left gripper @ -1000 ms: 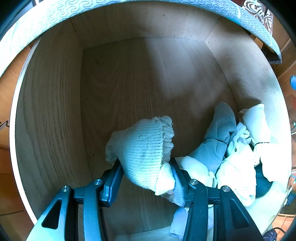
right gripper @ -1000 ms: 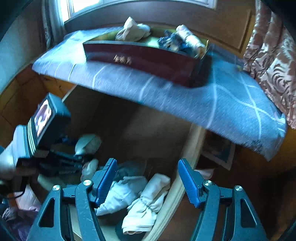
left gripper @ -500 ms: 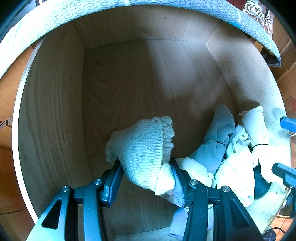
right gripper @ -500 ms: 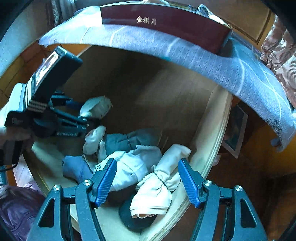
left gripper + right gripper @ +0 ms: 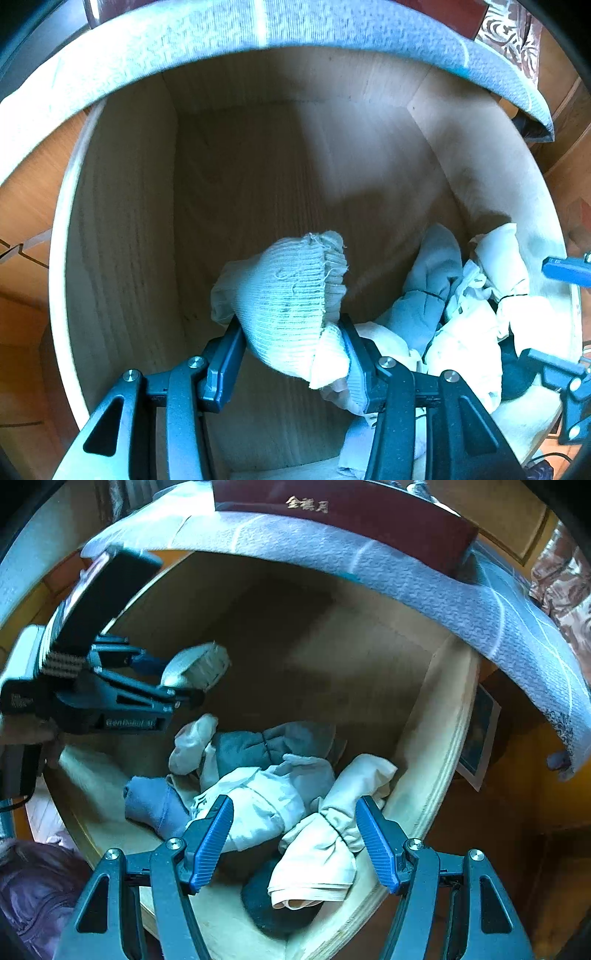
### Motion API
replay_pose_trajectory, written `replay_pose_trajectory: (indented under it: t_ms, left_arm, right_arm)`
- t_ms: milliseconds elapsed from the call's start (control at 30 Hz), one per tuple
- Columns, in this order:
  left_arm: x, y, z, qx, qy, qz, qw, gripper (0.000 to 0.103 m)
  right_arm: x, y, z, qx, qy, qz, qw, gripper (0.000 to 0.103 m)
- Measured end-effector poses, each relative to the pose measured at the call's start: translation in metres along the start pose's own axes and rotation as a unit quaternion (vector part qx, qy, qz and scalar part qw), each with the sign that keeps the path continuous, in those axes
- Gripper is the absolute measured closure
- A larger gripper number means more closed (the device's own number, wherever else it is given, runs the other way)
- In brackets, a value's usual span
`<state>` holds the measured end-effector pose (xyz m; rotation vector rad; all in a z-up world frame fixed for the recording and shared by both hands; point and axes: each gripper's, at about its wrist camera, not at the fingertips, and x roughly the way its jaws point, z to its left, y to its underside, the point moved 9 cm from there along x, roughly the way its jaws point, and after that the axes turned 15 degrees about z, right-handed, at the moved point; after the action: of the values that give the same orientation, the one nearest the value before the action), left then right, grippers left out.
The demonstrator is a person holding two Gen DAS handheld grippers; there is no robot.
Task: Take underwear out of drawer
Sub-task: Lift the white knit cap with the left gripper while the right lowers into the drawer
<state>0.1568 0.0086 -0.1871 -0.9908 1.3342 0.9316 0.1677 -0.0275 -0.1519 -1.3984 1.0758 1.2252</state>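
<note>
The left tool (image 5: 291, 339) clamps a ribbed white bundle (image 5: 291, 291) above the drawer (image 5: 122, 229) floor. The right tool (image 5: 293, 832) hangs with jaws apart, gripping nothing, over a cream knotted underwear roll (image 5: 332, 834) in the drawer's corner pile. It looks light, soft and squashy; pinching its tied middle seems safest.
</note>
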Motion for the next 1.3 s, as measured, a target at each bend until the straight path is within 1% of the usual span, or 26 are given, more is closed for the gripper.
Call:
replay_pose_trajectory:
  t_ms: [200,333,500,767,967,1133,1300]
  left_arm:
    - [-0.009,0.005,-0.001,-0.002,0.004,-0.024,0.9997,0.054]
    - [-0.020,0.012,-0.001,-0.004,0.012,-0.041,0.9991,0.054]
    - [-0.035,0.013,0.000,-0.007,0.014,-0.059,0.9981,0.054]
    - [-0.065,0.024,0.000,-0.010,0.024,-0.090,0.9956,0.054]
    - [-0.098,0.027,0.001,-0.004,0.029,-0.120,0.9923,0.054]
    - [-0.131,0.029,0.002,0.000,0.036,-0.147,0.9885,0.054]
    - [-0.158,0.024,0.005,0.002,0.042,-0.169,0.9848,0.054]
  right_arm:
    - [0.008,0.005,0.001,0.002,-0.003,0.010,1.000,0.034]
    - [0.010,0.011,-0.001,0.007,-0.006,0.011,1.000,0.034]
    - [0.012,0.013,0.001,0.007,-0.010,0.011,1.000,0.034]
    - [0.013,0.017,0.006,0.004,-0.009,0.013,1.000,0.034]
    - [0.014,0.019,0.010,-0.007,-0.005,0.018,1.000,0.034]
    - [0.014,0.026,0.015,-0.030,0.013,0.034,0.999,0.034]
    - [0.017,0.036,0.022,-0.068,0.053,0.062,0.994,0.037]
